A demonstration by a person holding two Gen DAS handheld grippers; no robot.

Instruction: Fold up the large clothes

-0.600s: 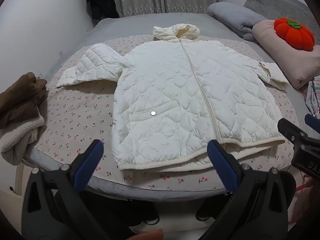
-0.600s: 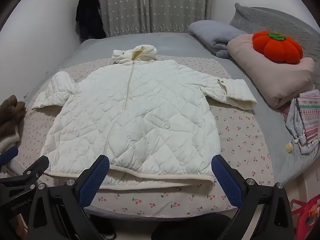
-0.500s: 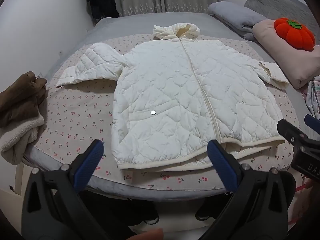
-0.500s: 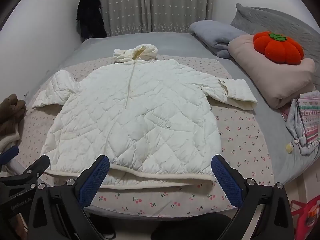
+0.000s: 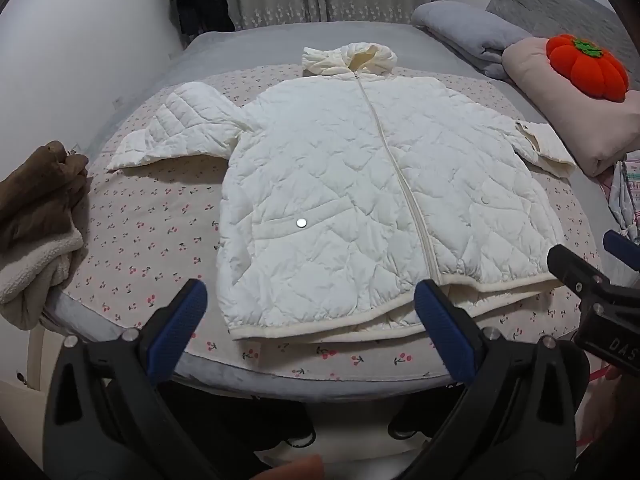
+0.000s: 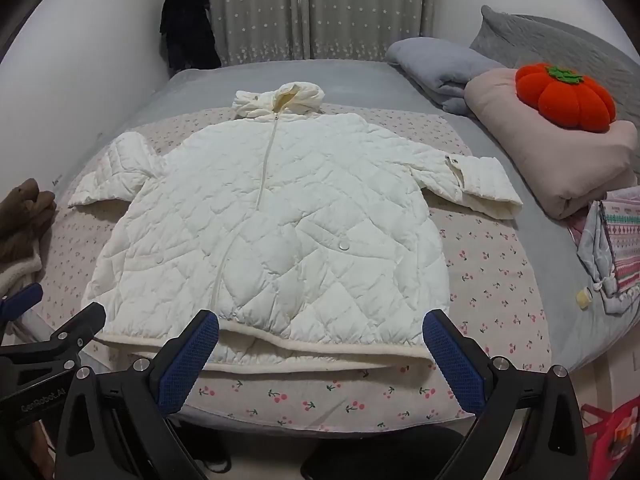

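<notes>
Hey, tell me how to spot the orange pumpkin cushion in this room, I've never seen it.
Start at the bed with the white quilted jacket spread on it. Off the jacket's right sleeve lies a folded pink blanket. The pumpkin cushion sits on top, the only bright orange thing, with a green stem.

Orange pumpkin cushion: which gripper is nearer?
Right. The right gripper sits at the bed's foot on the pumpkin cushion side; the left gripper is further left.
</notes>
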